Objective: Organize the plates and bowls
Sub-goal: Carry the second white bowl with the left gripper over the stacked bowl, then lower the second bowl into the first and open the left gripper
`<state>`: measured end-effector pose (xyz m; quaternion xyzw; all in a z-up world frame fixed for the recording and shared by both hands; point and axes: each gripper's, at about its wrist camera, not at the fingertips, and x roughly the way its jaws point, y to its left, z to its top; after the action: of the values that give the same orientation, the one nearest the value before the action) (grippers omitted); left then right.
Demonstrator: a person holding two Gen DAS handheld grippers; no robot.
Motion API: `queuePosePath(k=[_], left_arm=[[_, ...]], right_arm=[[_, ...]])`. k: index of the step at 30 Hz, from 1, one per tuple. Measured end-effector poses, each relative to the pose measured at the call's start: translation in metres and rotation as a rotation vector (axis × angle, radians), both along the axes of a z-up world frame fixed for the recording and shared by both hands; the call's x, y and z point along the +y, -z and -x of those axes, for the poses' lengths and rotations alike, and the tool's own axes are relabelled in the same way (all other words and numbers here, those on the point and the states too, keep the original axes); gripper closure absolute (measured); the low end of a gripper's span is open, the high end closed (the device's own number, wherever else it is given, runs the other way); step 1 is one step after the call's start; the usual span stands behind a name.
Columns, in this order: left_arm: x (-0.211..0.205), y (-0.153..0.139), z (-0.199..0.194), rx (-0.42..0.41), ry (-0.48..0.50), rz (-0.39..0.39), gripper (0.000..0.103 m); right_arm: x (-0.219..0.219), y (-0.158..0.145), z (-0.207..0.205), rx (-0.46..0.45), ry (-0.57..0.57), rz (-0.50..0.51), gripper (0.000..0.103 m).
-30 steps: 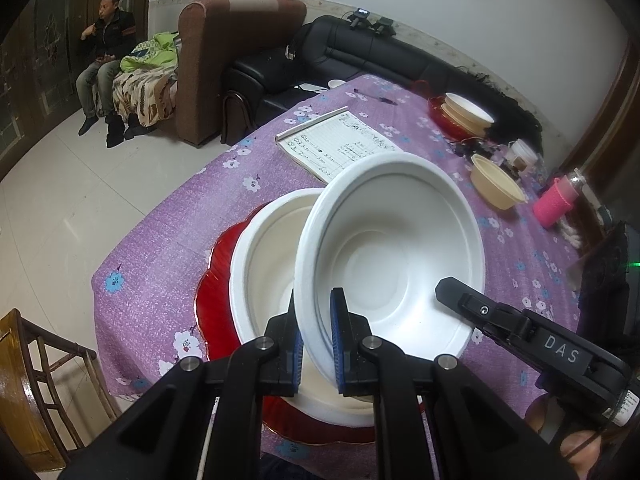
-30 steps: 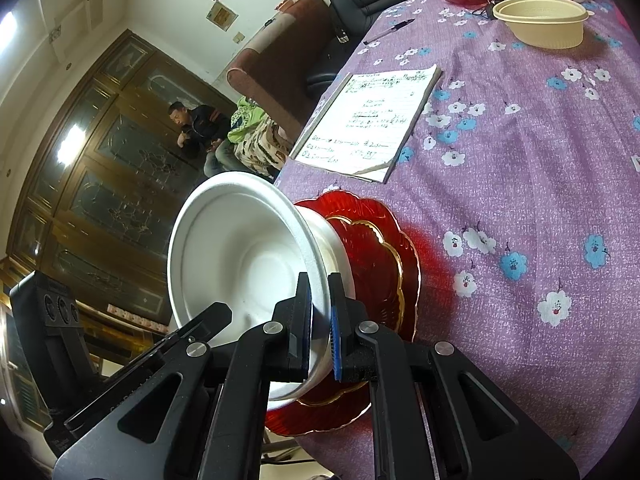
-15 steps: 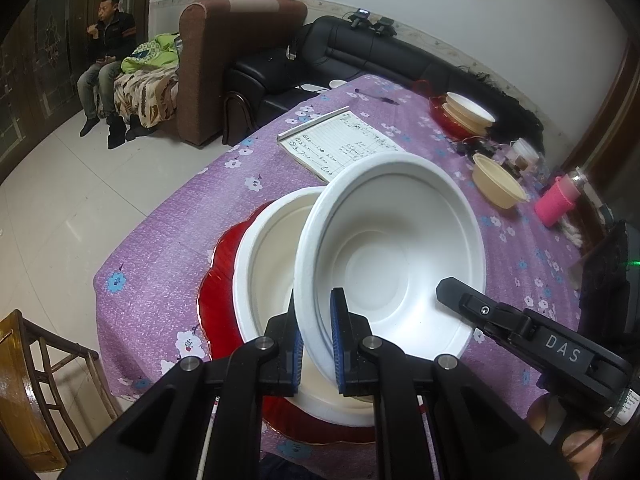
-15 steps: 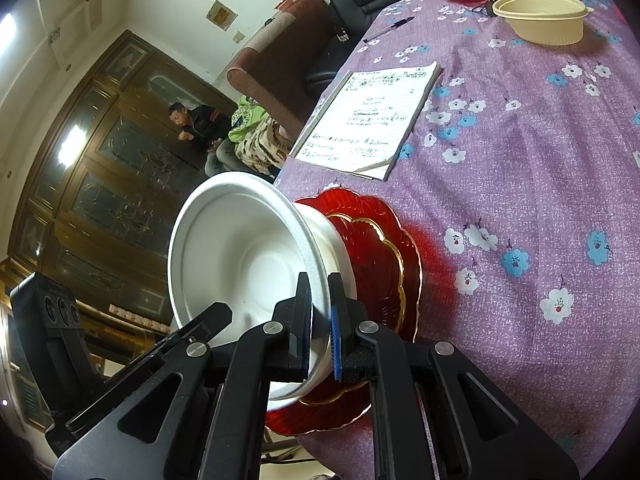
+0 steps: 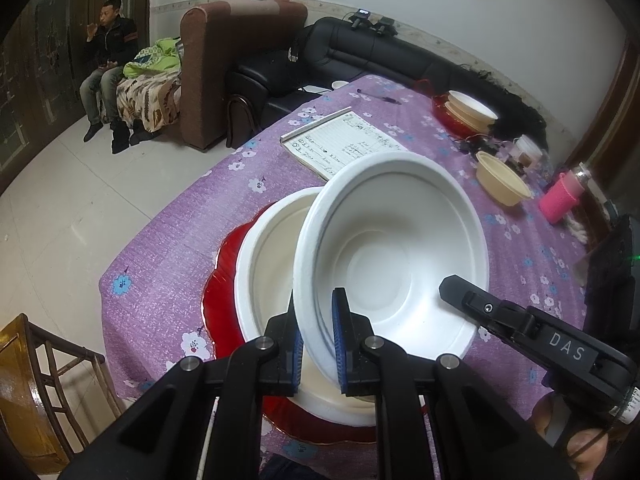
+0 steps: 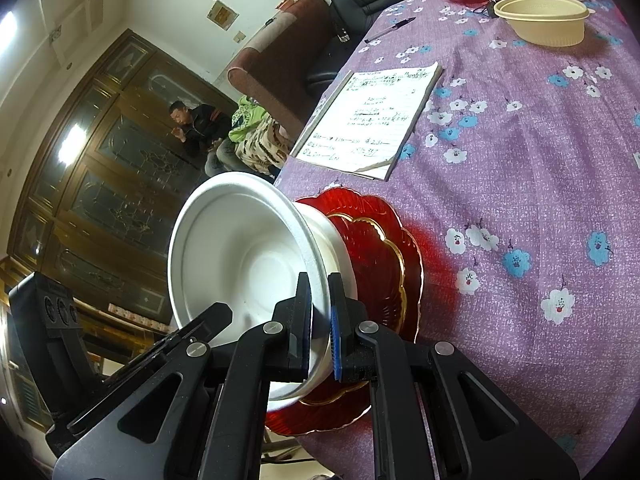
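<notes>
Unmoved, left gripper and right gripper pinch white bowl (tilted).

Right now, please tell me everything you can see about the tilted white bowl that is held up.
The white bowl is round and deep, with a broad flat rim and a matte, foam-like surface; it looks empty. It is tipped, its opening toward both cameras. The left hand-held gripper and the right hand-held gripper each pinch its rim. It sits partly inside a second white bowl, which rests on a red plate on the purple tablecloth.
</notes>
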<state>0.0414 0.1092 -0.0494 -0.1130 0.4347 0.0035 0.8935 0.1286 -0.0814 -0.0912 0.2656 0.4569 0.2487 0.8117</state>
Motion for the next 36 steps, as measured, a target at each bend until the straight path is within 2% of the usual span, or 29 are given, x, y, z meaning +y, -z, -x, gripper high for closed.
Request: queuePosePath(k=[14,16,20,24,29,31,34,35,36], left_arm=[[-0.004,-0.006,0.008,-0.026,0.002,-0.079,0.088],[-0.001,-0.011,0.013,-0.046,-0.008,-0.087,0.082],[0.006,-0.018,0.018,-0.068,-0.014,-0.079,0.080],[0.019,-0.025,0.022,-0.099,-0.067,-0.102,0.057],[0.035,-0.027,0.022,-0.109,-0.119,-0.090,0.057],[0.037,-0.025,0.021,-0.105,-0.124,-0.091,0.057],[0.036,-0.022,0.018,-0.095,-0.121,-0.093,0.056],[0.035,-0.021,0.017,-0.090,-0.120,-0.092,0.056],[0.035,-0.020,0.015,-0.088,-0.119,-0.090,0.056]], right_arm=[[-0.001,-0.002,0.002,-0.002,-0.004,-0.001,0.095],[-0.002,-0.002,0.001,-0.003,-0.002,0.000,0.095],[-0.002,-0.003,0.002,-0.005,-0.006,-0.005,0.095],[-0.005,-0.004,0.004,0.001,-0.015,-0.019,0.095],[-0.004,-0.010,0.010,-0.017,-0.063,-0.069,0.091],[-0.005,-0.014,0.011,-0.039,-0.060,-0.057,0.091],[-0.004,-0.011,0.009,-0.027,-0.091,-0.067,0.083],[-0.003,-0.010,0.008,-0.013,-0.101,-0.073,0.074],[-0.001,-0.008,0.007,0.000,-0.107,-0.084,0.070]])
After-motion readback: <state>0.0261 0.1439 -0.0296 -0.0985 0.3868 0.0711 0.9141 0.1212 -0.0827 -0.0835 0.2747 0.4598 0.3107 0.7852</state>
